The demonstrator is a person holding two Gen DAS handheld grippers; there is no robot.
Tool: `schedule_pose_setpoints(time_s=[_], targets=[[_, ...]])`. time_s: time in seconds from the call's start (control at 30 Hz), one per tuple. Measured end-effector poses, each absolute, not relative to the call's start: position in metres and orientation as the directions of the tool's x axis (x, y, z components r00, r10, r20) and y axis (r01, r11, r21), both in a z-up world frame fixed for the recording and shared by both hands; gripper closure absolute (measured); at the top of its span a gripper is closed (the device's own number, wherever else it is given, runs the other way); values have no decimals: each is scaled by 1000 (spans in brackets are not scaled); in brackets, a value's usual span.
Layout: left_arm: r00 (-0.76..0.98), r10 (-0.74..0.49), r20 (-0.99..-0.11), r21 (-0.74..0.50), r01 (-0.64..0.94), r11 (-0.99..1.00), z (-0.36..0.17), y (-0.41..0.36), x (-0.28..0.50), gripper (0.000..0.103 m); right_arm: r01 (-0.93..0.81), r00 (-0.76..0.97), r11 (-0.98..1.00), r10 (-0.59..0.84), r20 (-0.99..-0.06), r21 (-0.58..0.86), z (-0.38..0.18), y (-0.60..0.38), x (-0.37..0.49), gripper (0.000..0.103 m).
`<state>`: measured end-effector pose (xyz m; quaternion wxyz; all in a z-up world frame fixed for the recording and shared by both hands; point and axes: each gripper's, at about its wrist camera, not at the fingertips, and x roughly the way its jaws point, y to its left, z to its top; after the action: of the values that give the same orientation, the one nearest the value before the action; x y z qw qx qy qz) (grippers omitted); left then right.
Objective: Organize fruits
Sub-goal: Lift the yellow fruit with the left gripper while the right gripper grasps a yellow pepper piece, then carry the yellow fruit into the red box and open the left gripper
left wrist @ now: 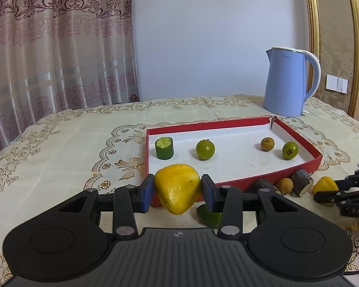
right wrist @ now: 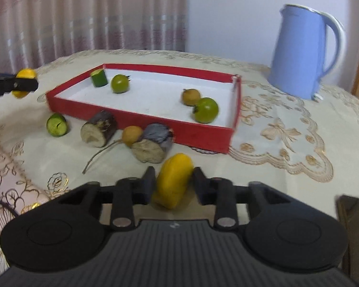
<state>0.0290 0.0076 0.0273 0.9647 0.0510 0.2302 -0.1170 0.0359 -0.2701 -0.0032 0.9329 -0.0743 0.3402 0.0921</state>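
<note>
My left gripper (left wrist: 177, 191) pinches 1 yellow fruit piece (left wrist: 177, 191), with the red tray (left wrist: 270, 179) straight ahead, just behind it. My right gripper (right wrist: 172, 183) squeezes another yellow piece (right wrist: 173, 181); its tray (right wrist: 203, 141) lies ahead, slightly left.

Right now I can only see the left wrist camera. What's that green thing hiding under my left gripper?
Observer: A cucumber chunk, lying on the cloth outside the red box.
Operator: Is my right gripper really holding something?
Observer: Yes, the right gripper is shut on a yellow fruit piece.
Operator: Does the brown ball by the box have a tail?
Observer: Yes, the brown fruit has a long thin stem trailing over the cloth.
</note>
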Motion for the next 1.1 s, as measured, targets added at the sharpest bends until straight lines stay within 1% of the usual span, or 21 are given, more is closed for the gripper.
schedule_pose_setpoints(time_s=[0.13, 0.37, 0.5, 0.9, 1.1], targets=[[864, -201, -462, 48, 250, 967, 24, 5, 30, 62, -161, 792, 980, 56, -607, -119, 1, -267, 20, 77], [858, -215, -467, 19, 253, 967, 24, 6, 36, 62, -111, 861, 994, 98, -500, 4, 17, -271, -11, 77], [865, -210, -455, 42, 257, 966, 28, 0, 36, 62, -110, 881, 993, 114, -459, 34, 25, -270, -15, 77], [865, -180, -469, 133, 270, 953, 32, -55, 81, 62, -144, 884, 988, 149, -444, 46, 25, -260, -23, 77], [845, -168, -507, 139, 273, 952, 26, -85, 114, 62, -149, 881, 988, 153, -447, 44, 25, -257, -26, 77]])
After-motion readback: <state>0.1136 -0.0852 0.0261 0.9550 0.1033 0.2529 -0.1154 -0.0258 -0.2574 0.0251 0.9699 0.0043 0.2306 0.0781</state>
